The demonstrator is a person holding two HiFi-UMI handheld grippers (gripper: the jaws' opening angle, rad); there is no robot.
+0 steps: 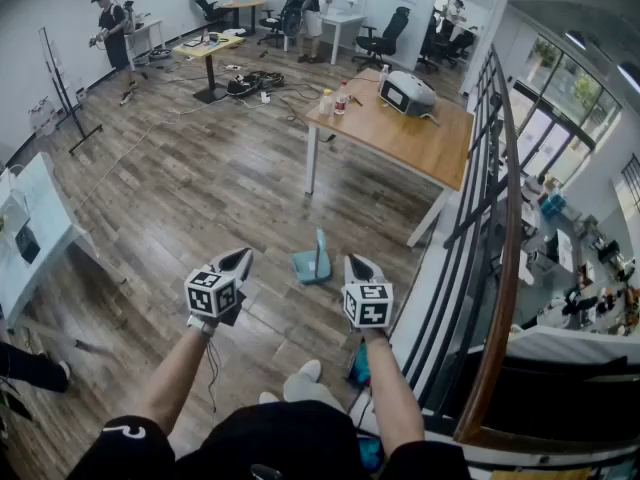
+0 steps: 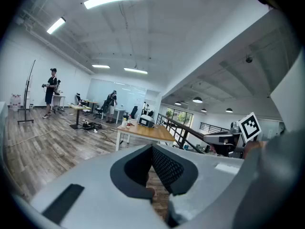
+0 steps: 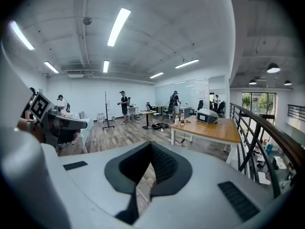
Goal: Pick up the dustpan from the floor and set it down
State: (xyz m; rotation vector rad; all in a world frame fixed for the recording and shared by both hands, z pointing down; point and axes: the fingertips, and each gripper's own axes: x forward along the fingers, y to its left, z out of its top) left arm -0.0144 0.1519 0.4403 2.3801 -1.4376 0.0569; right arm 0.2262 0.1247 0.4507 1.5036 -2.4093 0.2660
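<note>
While both grippers stay off it, clenched and empty, the teal dustpan stands on the wood floor between the left gripper and right gripper. Beyond it is one wooden table, and at right a black railing. Two people stand far off. In the gripper views, each gripper's own jaws hide the floor.

Teal dustpan, grey-brown wood-grain floor

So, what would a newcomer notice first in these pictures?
The teal dustpan stands on the wood floor, handle up, ahead of the left gripper and the right gripper, both shut and empty. Beyond it is a wooden table; a dark railing runs along the right.
</note>
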